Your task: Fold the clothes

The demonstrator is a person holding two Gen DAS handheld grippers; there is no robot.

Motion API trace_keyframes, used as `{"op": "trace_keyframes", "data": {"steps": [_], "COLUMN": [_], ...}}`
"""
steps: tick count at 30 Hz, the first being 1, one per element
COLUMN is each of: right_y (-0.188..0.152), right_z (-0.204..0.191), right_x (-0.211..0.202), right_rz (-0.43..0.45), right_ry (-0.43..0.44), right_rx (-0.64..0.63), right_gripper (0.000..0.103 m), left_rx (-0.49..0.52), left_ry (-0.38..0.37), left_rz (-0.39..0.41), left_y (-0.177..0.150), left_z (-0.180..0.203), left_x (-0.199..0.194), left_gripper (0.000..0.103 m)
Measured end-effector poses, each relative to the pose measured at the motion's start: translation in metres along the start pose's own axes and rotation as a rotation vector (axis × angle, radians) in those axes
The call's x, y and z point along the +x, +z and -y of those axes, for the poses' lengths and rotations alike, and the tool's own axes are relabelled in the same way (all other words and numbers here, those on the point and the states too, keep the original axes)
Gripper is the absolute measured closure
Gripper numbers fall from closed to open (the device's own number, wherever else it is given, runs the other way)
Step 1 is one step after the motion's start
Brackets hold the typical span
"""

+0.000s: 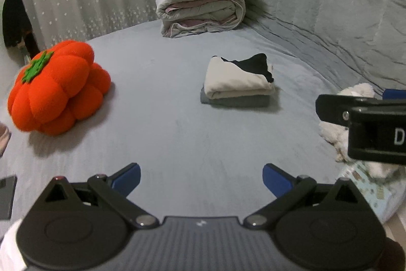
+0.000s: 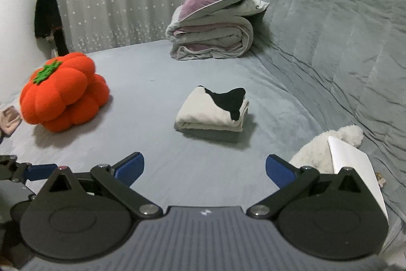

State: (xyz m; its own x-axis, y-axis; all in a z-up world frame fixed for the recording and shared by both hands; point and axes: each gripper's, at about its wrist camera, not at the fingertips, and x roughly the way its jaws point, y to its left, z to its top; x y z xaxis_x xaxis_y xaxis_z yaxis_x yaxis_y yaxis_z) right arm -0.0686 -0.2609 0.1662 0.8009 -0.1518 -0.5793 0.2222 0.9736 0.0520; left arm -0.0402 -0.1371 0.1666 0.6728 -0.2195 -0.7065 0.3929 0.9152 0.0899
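Left claw: spread wide, empty, low over the bed.
Right claw: also wide, holding nothing.
Folded clothes: stacked mid-bed, well ahead of you.
Your step: likely finished; otherwise square the stack's edges gently.

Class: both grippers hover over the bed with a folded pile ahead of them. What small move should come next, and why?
Probably draw both grippers back. The left gripper and right gripper are open and empty, the cream-and-black garment already lies folded on a grey one, and no unfolded clothing shows on the bed.
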Motion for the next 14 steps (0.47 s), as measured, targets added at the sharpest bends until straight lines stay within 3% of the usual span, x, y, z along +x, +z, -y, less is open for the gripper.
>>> {"op": "trace_keyframes", "data": {"steps": [14], "right_y": [-0.03], "right_z": [-0.006], "right_x": [-0.051], "right_rz": [0.024], "right_ry": [0.025], "right_rx": [0.001], "right_gripper": [0.0], "left_rx": [-0.02], "left_ry": [0.014], "left_rz": [0.012], "left_y": [-0.031], "left_z": [0.004], "left_x": [-0.043], "left_gripper": [0.001]}}
